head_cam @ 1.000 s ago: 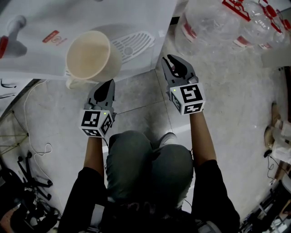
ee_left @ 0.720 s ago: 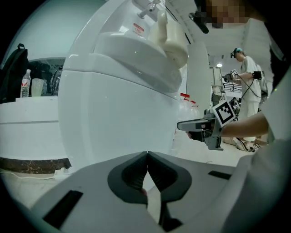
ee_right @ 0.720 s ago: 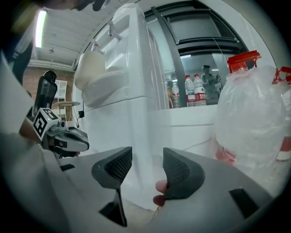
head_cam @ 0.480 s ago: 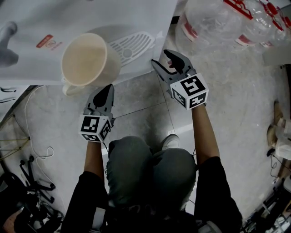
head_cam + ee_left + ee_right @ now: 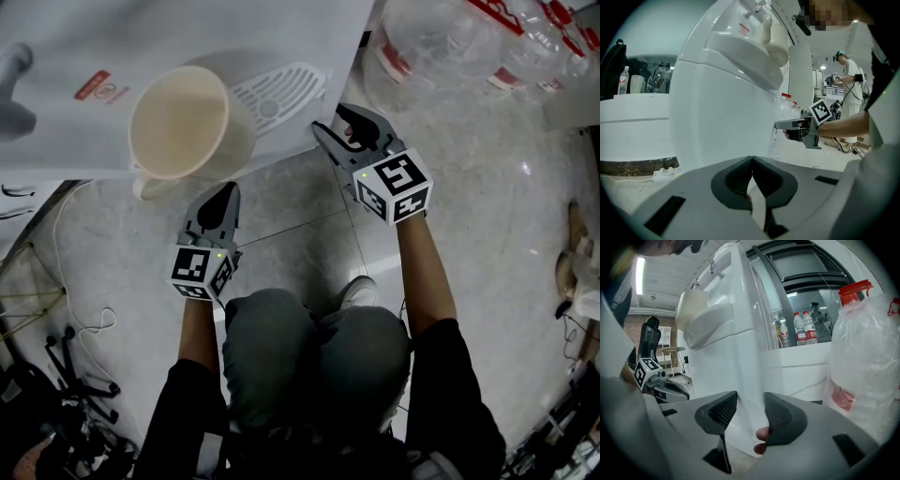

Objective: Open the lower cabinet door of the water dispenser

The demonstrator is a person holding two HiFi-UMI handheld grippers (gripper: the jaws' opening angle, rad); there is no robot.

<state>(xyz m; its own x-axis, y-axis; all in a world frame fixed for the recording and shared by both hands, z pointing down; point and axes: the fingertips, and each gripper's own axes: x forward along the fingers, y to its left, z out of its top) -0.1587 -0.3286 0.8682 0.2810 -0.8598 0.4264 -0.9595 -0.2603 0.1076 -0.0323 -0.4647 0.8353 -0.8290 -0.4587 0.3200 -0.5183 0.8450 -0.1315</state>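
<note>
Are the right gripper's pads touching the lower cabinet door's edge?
Cannot tell. The right gripper view shows the right gripper closing, jaws apart, the edge of the lower cabinet door between them; neither contact nor a gap is plain.

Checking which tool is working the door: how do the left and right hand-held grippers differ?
The left hand-held gripper has its jaws together and empty; the right hand-held gripper has its jaws apart, closing, straddling the water dispenser at its front corner edge without pressing. The left stops short of the dispenser; the right reaches it. Both aim toward the dispenser.

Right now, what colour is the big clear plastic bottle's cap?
The cap is red, clearest in the right gripper view.
</note>
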